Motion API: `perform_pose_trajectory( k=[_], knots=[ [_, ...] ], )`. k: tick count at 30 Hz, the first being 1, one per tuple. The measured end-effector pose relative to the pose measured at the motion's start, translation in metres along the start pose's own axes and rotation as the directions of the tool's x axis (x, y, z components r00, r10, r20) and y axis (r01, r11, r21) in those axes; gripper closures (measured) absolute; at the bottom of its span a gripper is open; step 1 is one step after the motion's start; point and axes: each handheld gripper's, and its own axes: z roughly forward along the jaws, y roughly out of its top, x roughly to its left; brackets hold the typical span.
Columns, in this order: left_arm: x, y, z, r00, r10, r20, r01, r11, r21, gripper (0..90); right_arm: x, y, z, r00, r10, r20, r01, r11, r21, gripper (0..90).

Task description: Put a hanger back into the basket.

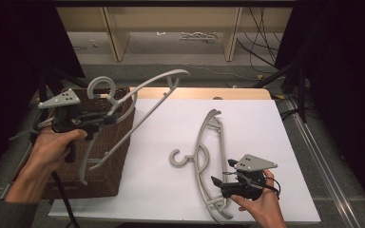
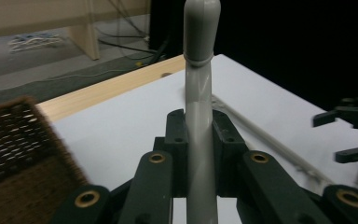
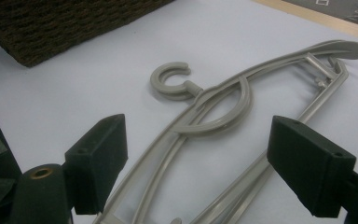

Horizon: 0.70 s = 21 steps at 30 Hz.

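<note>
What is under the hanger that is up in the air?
Under the lifted hanger sit the brown wicker basket and white table sheet. The basket's inside is mostly hidden.

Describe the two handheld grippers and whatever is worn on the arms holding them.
Both the left gripper and the right gripper are black, with blocky black jaws and brass-coloured pivot rivets. Each carries a grey three-cornered plate on top, dotted with small dark holes. A black cable trails from the left one. A grey sleeve covers the left forearm; the right hand's wrist is bare.
</note>
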Motion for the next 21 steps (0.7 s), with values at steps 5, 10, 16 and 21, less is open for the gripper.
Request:
perform_pose_trajectory(
  k=[5, 10, 16, 21],
  knots=[
    [0.02, -0.001, -0.009, 0.997, -0.002, -0.077, 0.002, 1.0, -0.001, 79.0, 0.0, -0.001, 0.001, 1.0, -0.008, -0.005, 0.008, 1.0, 0.006, 21.2],
    [0.041, -0.008, -0.018, 0.9908, 0.004, -0.135, -0.004, 1.0, 0.002, 79.0, -0.001, -0.001, 0.002, 1.0, -0.002, -0.003, 0.002, 1.0, 0.008, 21.1],
    [0.061, -0.015, -0.023, 0.9847, -0.001, -0.174, 0.004, 0.9998, 0.018, 79.0, -0.001, -0.003, 0.004, 0.9999, -0.004, -0.009, 0.004, 1.0, 0.016, 21.2],
    [0.076, -0.025, -0.026, 0.9805, -0.011, -0.196, 0.017, 0.9995, 0.026, 79.0, -0.001, -0.003, 0.004, 1.0, 0.0, -0.005, 0.0, 1.0, 0.014, 21.2]
  ],
)
